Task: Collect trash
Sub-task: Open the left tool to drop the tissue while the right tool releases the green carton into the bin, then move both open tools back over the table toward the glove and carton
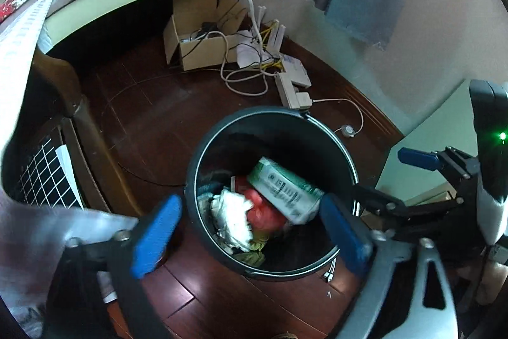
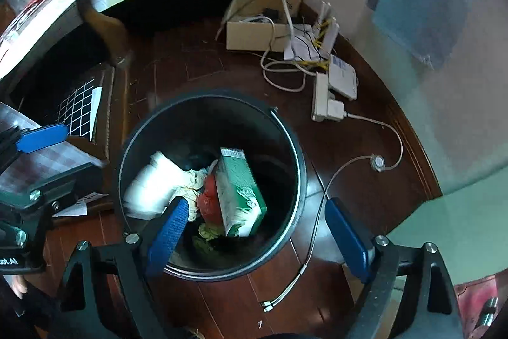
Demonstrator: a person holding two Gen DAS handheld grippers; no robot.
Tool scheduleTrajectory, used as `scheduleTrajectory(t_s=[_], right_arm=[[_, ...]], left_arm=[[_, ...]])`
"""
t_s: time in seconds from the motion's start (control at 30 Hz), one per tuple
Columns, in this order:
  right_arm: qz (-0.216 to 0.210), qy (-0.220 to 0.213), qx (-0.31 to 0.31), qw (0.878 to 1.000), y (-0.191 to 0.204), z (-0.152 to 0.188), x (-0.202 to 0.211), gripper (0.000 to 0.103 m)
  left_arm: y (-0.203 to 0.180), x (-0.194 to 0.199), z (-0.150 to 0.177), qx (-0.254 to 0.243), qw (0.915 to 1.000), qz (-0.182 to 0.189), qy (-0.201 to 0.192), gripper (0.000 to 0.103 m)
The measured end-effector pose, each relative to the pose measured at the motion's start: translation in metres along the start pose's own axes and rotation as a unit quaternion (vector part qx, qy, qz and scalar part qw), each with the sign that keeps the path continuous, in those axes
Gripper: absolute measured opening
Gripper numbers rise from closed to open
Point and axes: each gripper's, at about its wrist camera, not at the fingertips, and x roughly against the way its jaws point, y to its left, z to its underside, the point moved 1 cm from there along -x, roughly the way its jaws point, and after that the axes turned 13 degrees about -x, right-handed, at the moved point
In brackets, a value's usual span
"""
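Observation:
A black round bin (image 1: 270, 113) stands on the dark wooden floor, seen from above in both views. Inside it lie a green-and-white package (image 1: 285, 189), a red bag (image 1: 266, 212) and crumpled white paper (image 1: 235, 215). My left gripper (image 1: 250, 235) hangs over the bin's near rim, open, with nothing between its blue pads. My right gripper (image 2: 258, 237) also stands open over the bin (image 2: 285, 243), empty. Below it are the package (image 2: 241, 193) and a blurred white wad (image 2: 152, 183) by the left wall. Each view shows a blue finger (image 1: 419, 158) (image 2: 41, 137) of the other gripper beside the bin.
An open cardboard box (image 1: 197, 30) with cables sits by the bed base. A white power strip (image 1: 290, 91), a router and loose cords lie along the wall. A thin white cable (image 2: 317, 227) runs past the bin. A wooden furniture leg (image 1: 63, 84) stands at left.

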Motion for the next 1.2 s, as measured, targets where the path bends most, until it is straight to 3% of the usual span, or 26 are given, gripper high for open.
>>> scheduleTrajectory(t_s=[0.1, 0.6, 1.2], right_arm=[[0.009, 0.007, -0.015, 1.000, -0.007, 0.003, -0.002, 0.097], [0.009, 0.003, -0.032, 0.999, -0.013, 0.003, 0.007, 0.097], [0.008, -0.066, -0.044, 0.997, -0.016, -0.010, 0.071, 0.098]], left_arm=[[-0.002, -0.001, 0.004, -0.006, 0.9999, -0.012, 0.001, 0.099], [-0.006, 0.011, -0.002, -0.013, 0.9996, -0.024, -0.011, 0.099], [-0.006, 0.077, -0.026, -0.023, 0.9957, -0.045, -0.077, 0.099]])
